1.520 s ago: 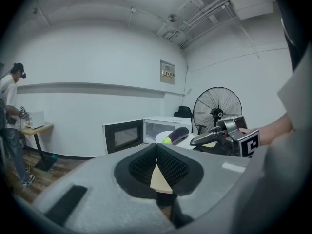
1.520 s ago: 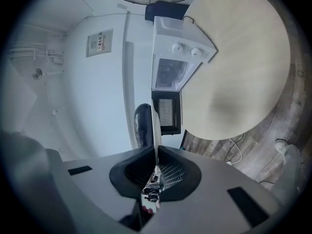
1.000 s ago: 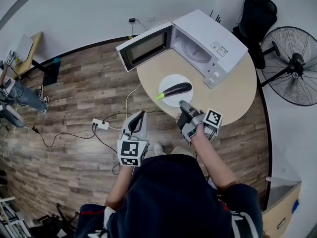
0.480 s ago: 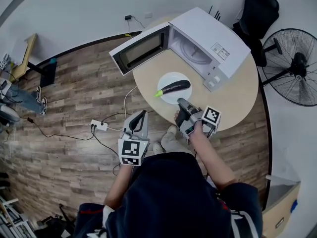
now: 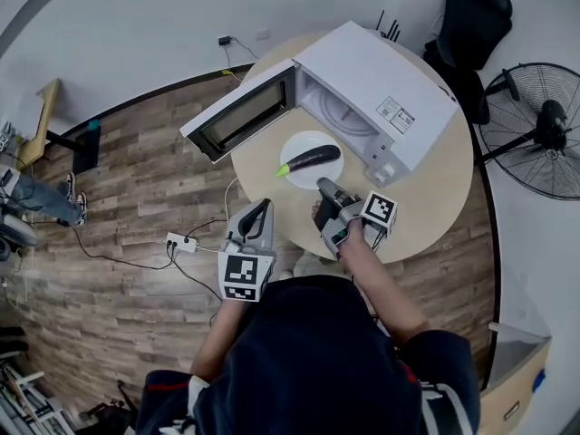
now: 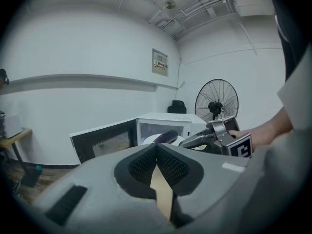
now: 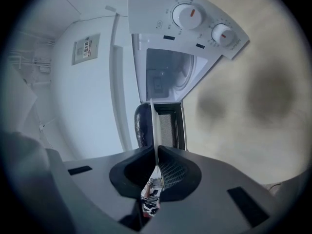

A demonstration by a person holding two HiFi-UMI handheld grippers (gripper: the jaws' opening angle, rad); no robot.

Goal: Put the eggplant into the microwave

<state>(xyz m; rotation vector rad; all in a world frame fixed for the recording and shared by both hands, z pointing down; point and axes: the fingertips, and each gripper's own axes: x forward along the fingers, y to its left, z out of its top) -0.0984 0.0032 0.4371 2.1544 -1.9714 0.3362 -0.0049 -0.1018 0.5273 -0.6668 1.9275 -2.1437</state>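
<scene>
The eggplant (image 5: 308, 159) lies on a white plate (image 5: 304, 178) at the centre of the head view, just in front of the open cavity of the microwave (image 5: 376, 84) on the round bench (image 5: 426, 179); the microwave door (image 5: 240, 116) stands out toward the upper left. The right hand-held gripper (image 5: 328, 191) is clamped on the plate's near rim, with the thin white edge pinched between its jaws. The left hand-held gripper (image 5: 256, 214) hangs lower left of the plate, off the bench and above the wood floor (image 5: 118, 198), its jaws together on nothing.
</scene>
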